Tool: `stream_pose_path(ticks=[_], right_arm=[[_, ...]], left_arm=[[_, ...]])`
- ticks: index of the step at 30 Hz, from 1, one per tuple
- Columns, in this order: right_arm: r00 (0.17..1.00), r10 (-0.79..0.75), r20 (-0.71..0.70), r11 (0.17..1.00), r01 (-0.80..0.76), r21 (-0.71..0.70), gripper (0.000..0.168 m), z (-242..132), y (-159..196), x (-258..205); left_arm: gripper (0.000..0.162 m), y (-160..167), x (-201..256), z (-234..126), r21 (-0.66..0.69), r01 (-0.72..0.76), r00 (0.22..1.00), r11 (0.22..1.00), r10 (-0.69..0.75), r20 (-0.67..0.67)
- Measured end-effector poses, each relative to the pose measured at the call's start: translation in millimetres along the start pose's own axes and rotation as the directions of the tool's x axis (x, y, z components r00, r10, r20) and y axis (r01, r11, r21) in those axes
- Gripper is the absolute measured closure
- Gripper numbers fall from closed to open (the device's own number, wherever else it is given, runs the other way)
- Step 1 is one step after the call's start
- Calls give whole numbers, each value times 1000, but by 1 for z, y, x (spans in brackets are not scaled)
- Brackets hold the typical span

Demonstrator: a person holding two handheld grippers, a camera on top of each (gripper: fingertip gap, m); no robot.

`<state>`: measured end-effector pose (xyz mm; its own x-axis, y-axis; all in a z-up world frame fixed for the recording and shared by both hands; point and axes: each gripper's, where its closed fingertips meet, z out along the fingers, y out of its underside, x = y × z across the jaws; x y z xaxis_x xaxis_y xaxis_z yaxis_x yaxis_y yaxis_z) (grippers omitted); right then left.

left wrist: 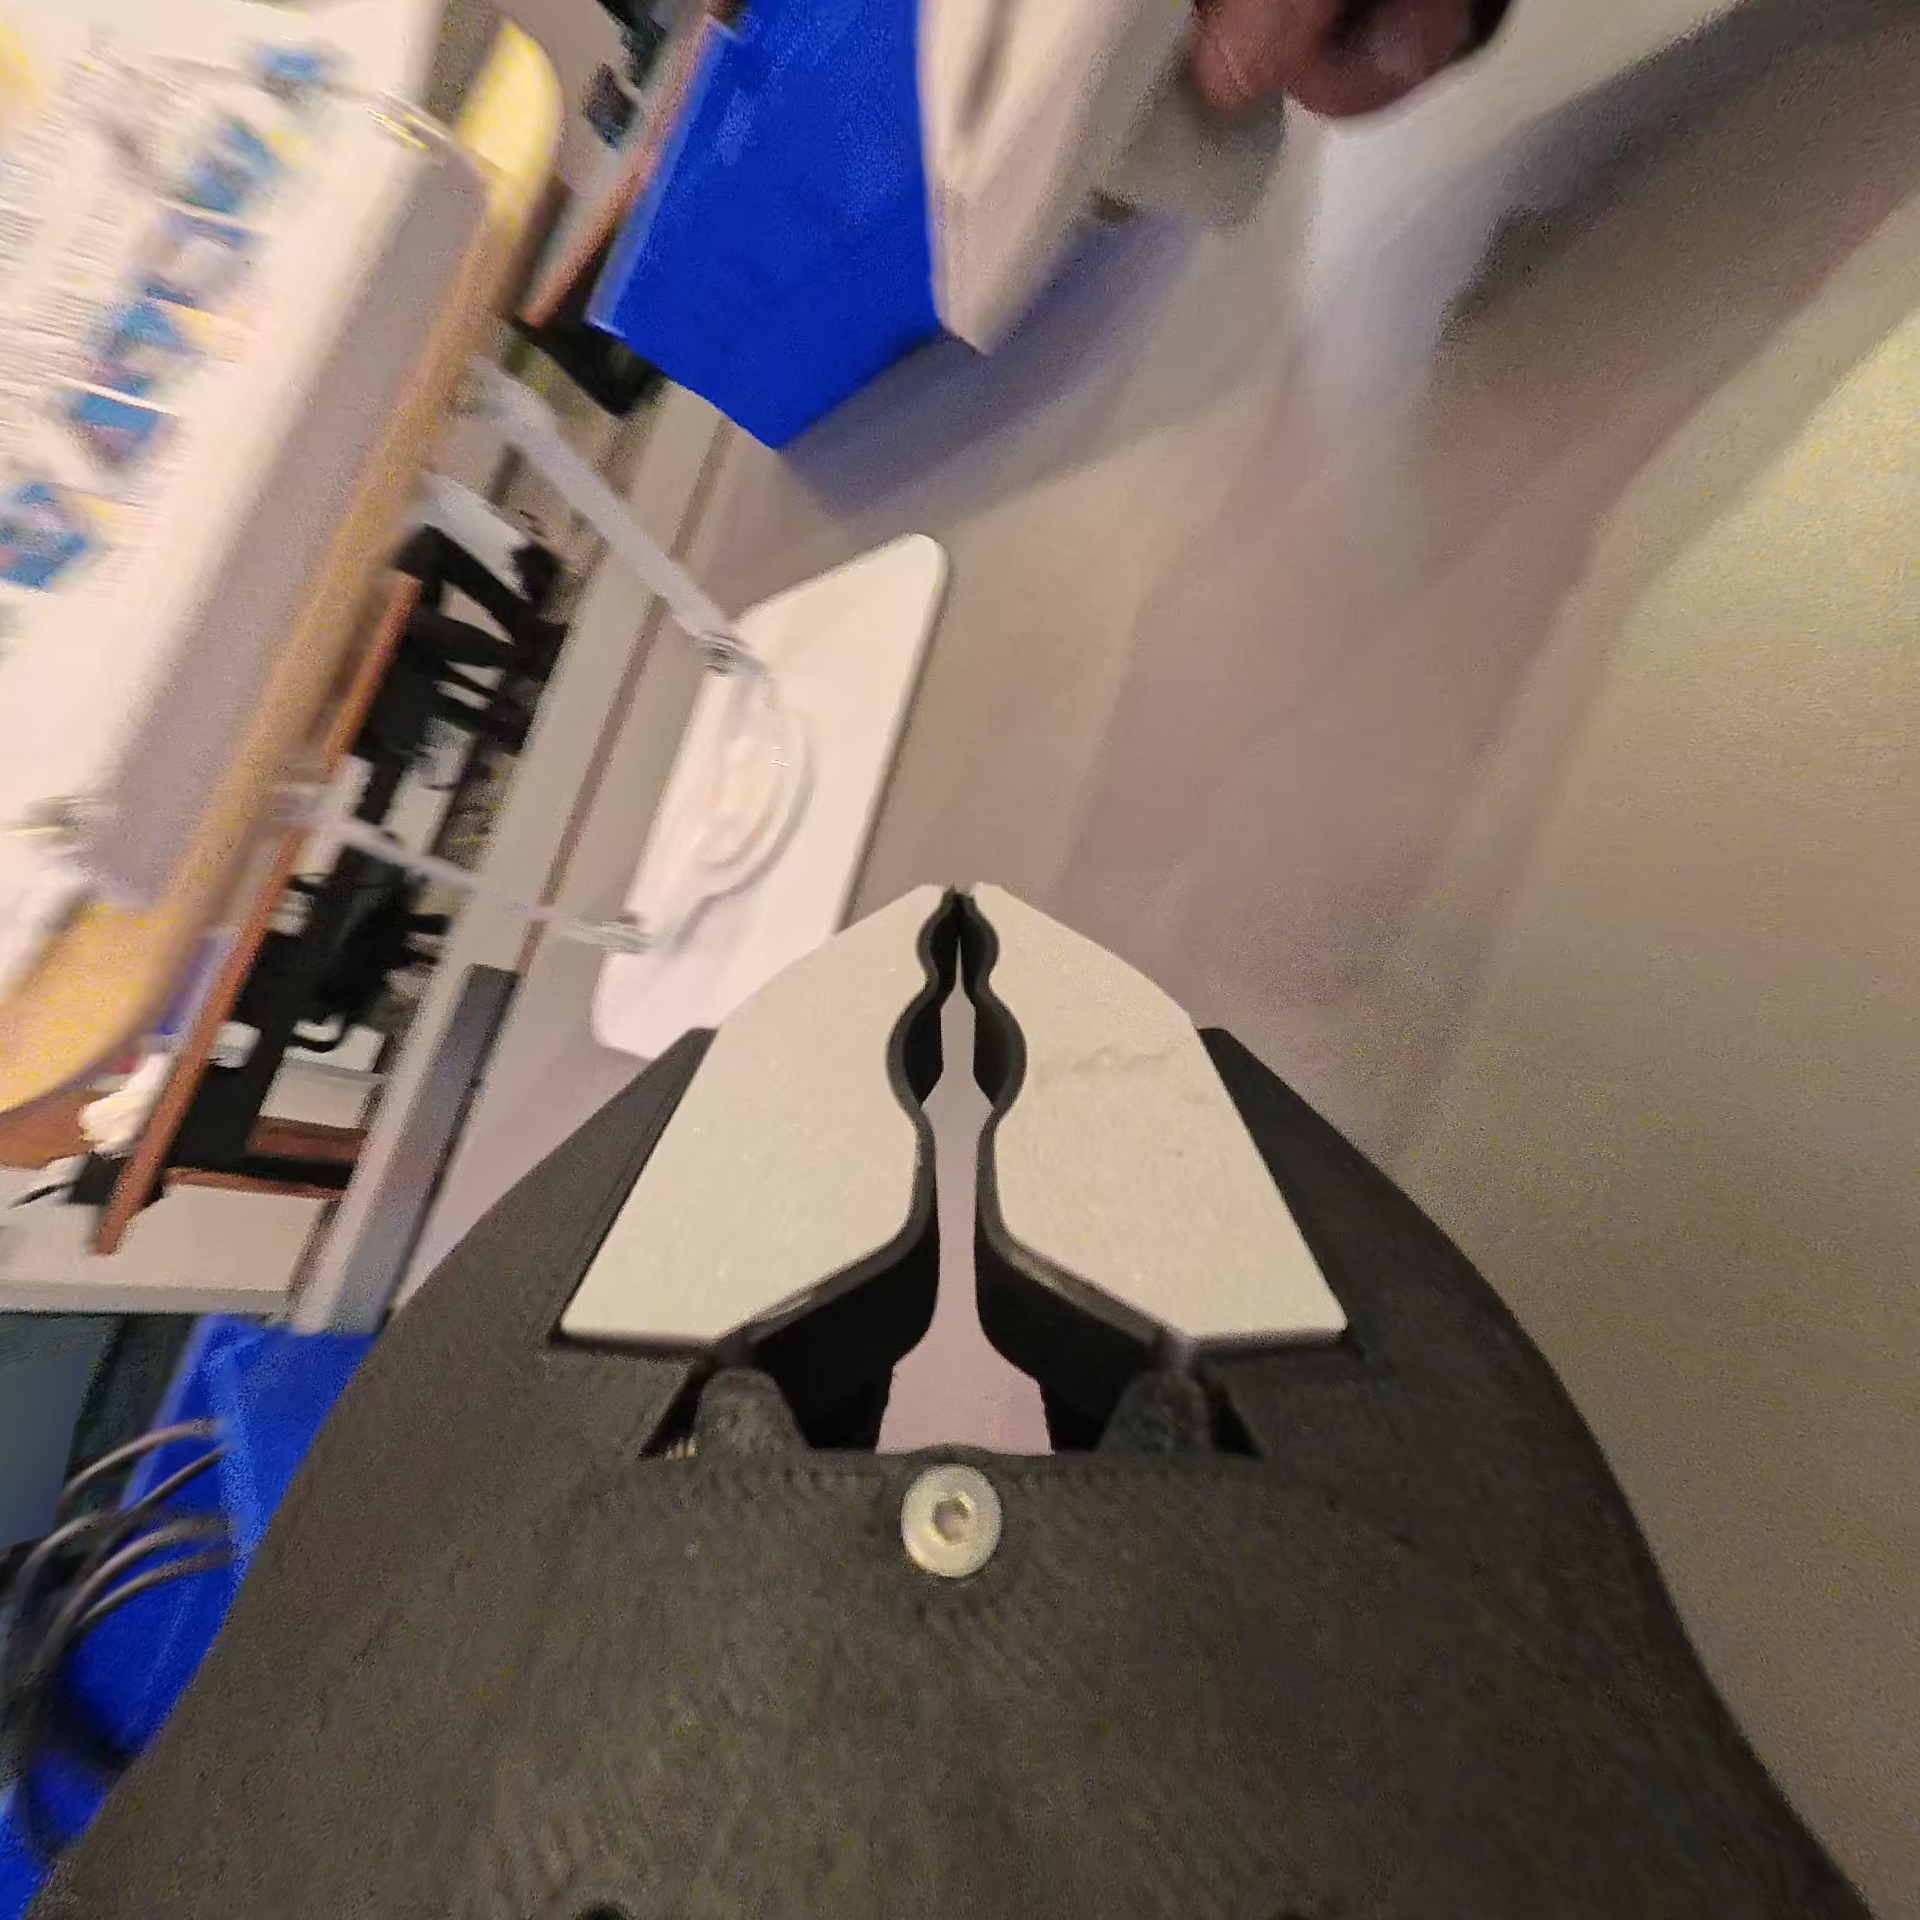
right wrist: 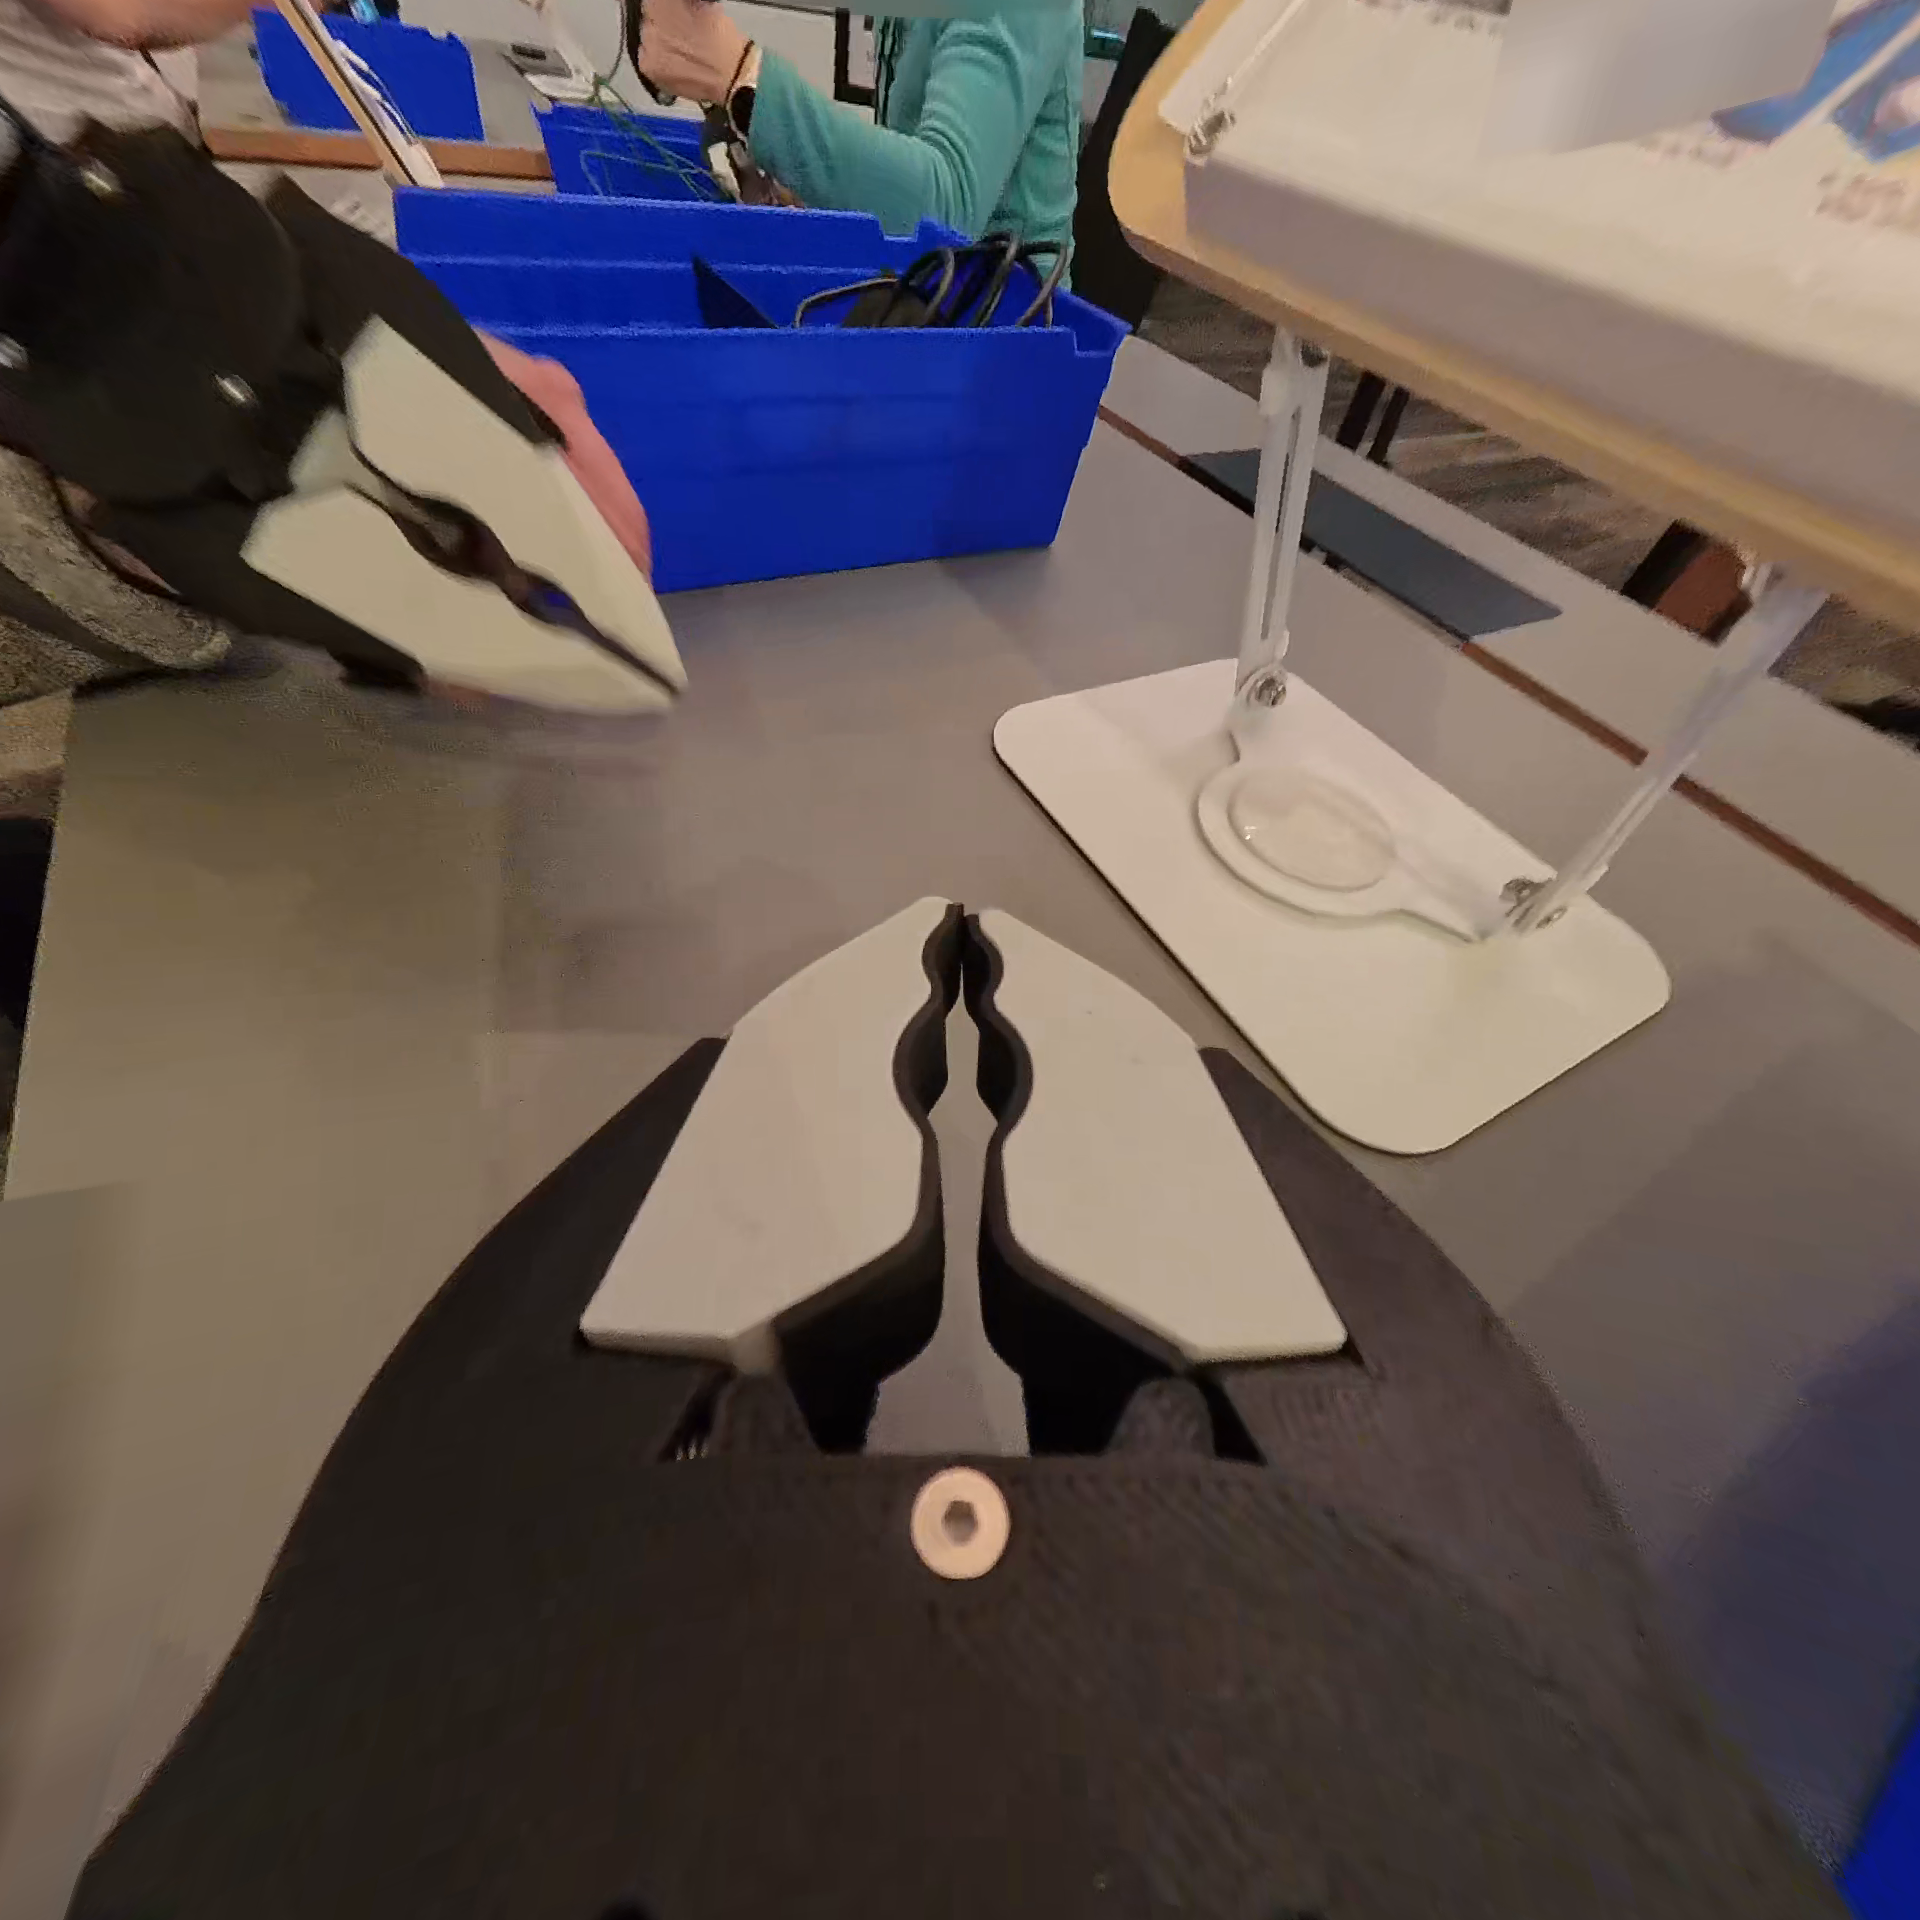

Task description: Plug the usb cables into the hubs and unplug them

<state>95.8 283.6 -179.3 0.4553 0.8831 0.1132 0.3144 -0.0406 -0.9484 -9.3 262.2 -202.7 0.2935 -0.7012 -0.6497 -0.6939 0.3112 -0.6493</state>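
Observation:
My left gripper (left wrist: 961, 896) is shut and empty, rolled on its side above the grey table (left wrist: 1351, 831); the left wrist view is blurred. It also shows at the left of the right wrist view (right wrist: 670, 681), shut, held by a hand. My right gripper (right wrist: 961, 914) is shut and empty over the grey table (right wrist: 520, 883). Black cables (right wrist: 935, 281) lie in a blue bin (right wrist: 831, 436) at the back. No hub shows in either view.
A white stand base (right wrist: 1351, 987) with clear legs carries a tilted wooden board (right wrist: 1455, 343) at the right; it also shows in the left wrist view (left wrist: 769, 769). More blue bins (right wrist: 623, 156) and a person in a teal sleeve (right wrist: 935, 114) are behind.

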Motion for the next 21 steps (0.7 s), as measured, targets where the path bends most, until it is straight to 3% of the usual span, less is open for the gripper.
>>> stream_pose_path(ticks=[1,3,5,8,10,13,17,19,21], right_arm=[[1000,23,6,1000,-23,9,168,-1,0,1],[999,34,5,999,-35,32,168,-4,-3,3],[999,38,16,999,-39,30,168,-3,-2,2],[999,27,29,1000,-27,9,168,1,1,-2],[999,17,31,1000,-17,-6,168,3,3,-4],[999,20,38,1000,-20,-15,168,4,5,-5],[998,39,49,999,-39,-14,168,5,7,-4],[997,46,55,999,-45,-18,168,6,8,-4],[997,46,56,999,-45,-19,168,6,8,-4]], left_arm=[[162,-8,-15,-15,43,6,997,999,-9,73],[162,-14,-55,-50,55,40,980,998,-50,195],[162,8,-111,-86,-48,56,941,997,-37,337],[157,86,-189,-127,-264,214,906,941,-90,414],[151,149,-223,-140,-400,331,901,855,-161,402],[141,216,-245,-134,-507,420,903,753,-289,319],[129,260,-245,-107,-645,399,912,652,-353,209],[130,283,-248,-100,-730,323,939,602,-301,167],[134,294,-243,-94,-770,298,934,564,-340,113]])
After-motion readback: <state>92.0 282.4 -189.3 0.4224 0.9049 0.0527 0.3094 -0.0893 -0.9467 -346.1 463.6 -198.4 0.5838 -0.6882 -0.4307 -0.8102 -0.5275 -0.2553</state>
